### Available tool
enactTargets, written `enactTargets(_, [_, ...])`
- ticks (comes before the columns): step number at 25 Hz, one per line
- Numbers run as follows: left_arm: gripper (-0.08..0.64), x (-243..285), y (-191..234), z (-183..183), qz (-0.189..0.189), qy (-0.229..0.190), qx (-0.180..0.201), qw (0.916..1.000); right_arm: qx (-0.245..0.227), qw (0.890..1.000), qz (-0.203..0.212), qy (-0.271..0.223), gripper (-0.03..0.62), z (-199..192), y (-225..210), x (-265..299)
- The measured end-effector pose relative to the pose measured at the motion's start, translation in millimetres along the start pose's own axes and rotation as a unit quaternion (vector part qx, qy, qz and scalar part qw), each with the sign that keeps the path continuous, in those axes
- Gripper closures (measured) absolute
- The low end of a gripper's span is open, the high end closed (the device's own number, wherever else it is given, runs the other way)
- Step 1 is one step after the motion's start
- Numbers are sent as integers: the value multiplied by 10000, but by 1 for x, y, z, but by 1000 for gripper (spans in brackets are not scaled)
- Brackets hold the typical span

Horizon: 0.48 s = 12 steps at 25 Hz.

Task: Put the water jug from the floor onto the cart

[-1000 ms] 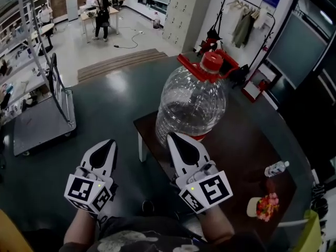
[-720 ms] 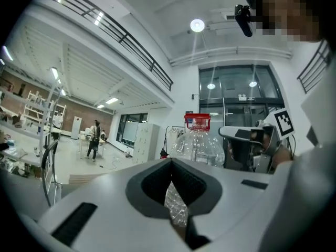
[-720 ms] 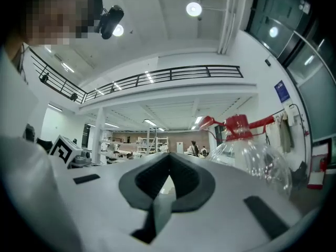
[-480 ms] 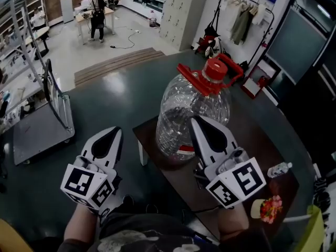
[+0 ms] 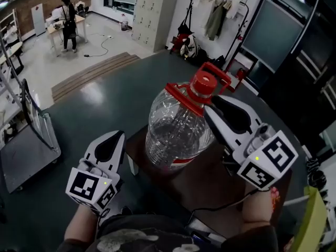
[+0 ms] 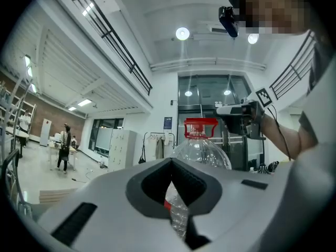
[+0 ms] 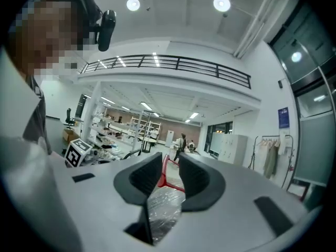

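Right tongs (image 5: 212, 104), jaws just been opening, are hovering empty; centre the red handle (image 5: 181, 95) of the water jug (image 5: 176, 135), at nine o'clock. Left tongs (image 5: 115, 136) idling shut.

We see the water jug (image 5: 178, 127) upright on the dark bench (image 5: 202, 178): clear plastic, with a red cap and a red carry handle. The grey platform cart (image 5: 23, 154) stands on the floor at its nine o'clock, well apart.

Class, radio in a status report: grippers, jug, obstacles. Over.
Left gripper shut, empty, beside jug. Right gripper just opening, tips by red handle, no grip. Jug upright on table, not on cart. Path to cart looks open.
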<state>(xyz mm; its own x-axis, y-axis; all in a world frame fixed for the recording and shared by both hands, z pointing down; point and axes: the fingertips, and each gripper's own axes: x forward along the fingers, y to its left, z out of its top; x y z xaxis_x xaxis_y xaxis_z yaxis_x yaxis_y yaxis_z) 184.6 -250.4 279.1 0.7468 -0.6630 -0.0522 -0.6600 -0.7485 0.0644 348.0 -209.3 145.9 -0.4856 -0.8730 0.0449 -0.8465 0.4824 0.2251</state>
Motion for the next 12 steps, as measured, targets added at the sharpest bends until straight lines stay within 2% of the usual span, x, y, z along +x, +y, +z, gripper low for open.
enactTargets(3, [552, 8, 2, -2, -126, 36, -30, 9999, -12, 9981, 436, 446, 502, -1, -2, 17])
enactTargets(6, [552, 15, 3, -3, -209, 45, -4, 9998, -186, 9915, 837, 979, 483, -8, 4, 31])
enactTargets(10, [552, 20, 2, -7, -269, 82, -25, 9996, -814, 9788, 972, 1611, 483, -23, 8, 44])
enactTargets(12, [552, 21, 1, -7, -297, 97, -12, 9995, -944, 9713, 1079, 1900, 483, -30, 11, 48])
